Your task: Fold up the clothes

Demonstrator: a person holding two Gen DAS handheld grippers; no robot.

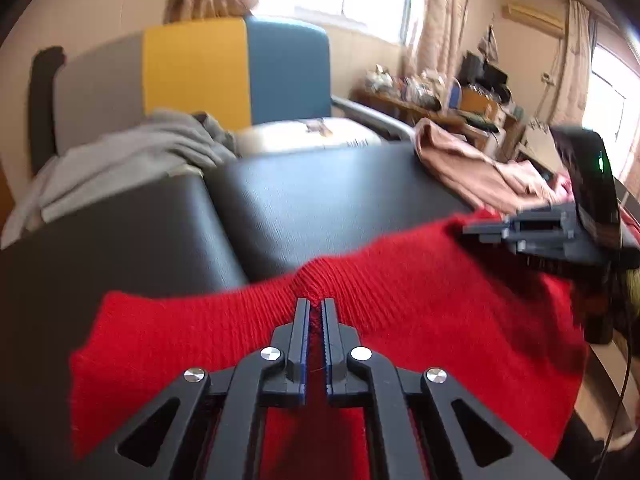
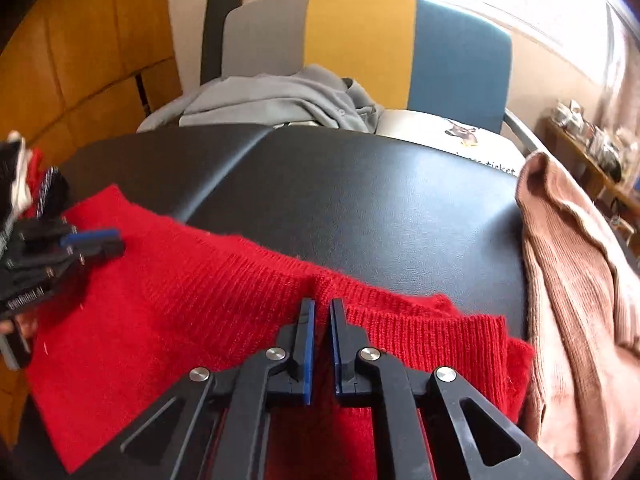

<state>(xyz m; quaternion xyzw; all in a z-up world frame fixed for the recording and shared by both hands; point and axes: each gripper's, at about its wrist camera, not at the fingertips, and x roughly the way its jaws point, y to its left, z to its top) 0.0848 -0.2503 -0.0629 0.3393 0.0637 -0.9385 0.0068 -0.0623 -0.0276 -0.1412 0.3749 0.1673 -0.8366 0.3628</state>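
- Pinching the ribbed far edge of the red knit sweater [image 1: 400, 320]: left gripper [image 1: 316, 304], jaws pressed together on a small raised pucker of the knit caught between the tips.
- Pinching the same ribbed edge farther along: right gripper [image 2: 323, 305], jaws drawn close with a fold of red knit between the blue pads.
- Spread beneath and to both sides of each pair of jaws: the sweater, lying on the black padded table [image 1: 320, 192], ribbed hem running across just beyond the fingertips.
- Seen right of the left jaws, in the left wrist view: the right gripper [image 1: 488, 230] side-on over the hem's right end; grip on the cloth not readable from that angle.
- Seen left of the right jaws, in the right wrist view: the left gripper [image 2: 92, 240] side-on above the sweater's left part, a hand [image 2: 18, 326] partly visible behind it.
- Lying right of the right jaws, touching the sweater's right edge: pink ribbed garment [image 2: 580, 300], bunched on the table's right side.
- Heaped beyond the jaws, past the table's far edge: grey garment [image 2: 280, 100].
- Standing behind the grey heap: chair [image 2: 360, 40] with back panels in grey, yellow and blue.
- Lying left of the right jaws, behind the left gripper: small striped pile of black, white and red cloth [image 2: 28, 184], blurred.
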